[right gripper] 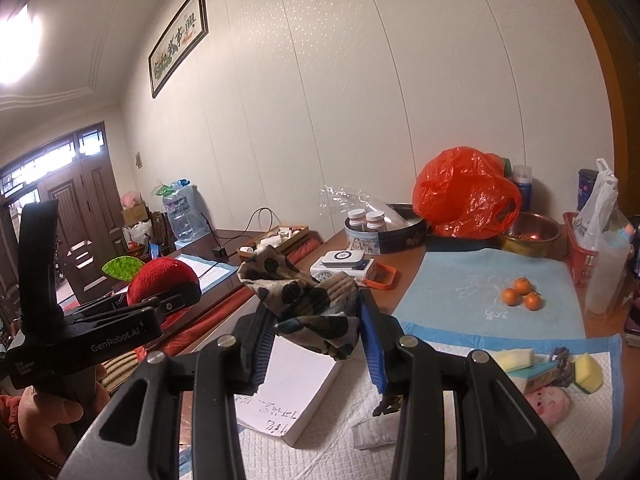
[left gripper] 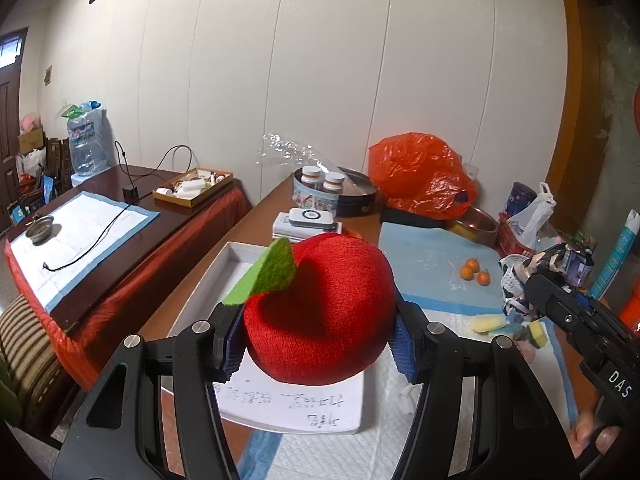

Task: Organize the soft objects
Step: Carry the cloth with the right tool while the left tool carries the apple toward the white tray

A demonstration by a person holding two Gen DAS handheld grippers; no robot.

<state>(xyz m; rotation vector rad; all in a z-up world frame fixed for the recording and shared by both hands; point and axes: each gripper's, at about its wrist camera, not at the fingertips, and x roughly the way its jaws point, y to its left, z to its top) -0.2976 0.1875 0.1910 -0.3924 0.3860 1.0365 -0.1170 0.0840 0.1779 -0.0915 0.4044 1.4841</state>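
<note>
The left gripper [left gripper: 316, 344] has its fingers pinching a red plush apple with a green felt leaf [left gripper: 320, 312] above the near white shallow box [left gripper: 240, 264]. Right of it, the right gripper [right gripper: 316, 344] pinches a crumpled brown spotted cloth [right gripper: 308, 308] above the tabletop [right gripper: 404, 276]; three small oranges [right gripper: 522, 294] lie farther right.

"DAS" is printed in white on the right gripper [left gripper: 560, 276] body. "GenRobot.AI" is read on the left gripper [right gripper: 160, 300] body. Handwritten characters are seen on the white box lid [right gripper: 296, 384], inverted and illegible. Calligraphy in the framed picture [right gripper: 180, 40] is not deciphered.
</note>
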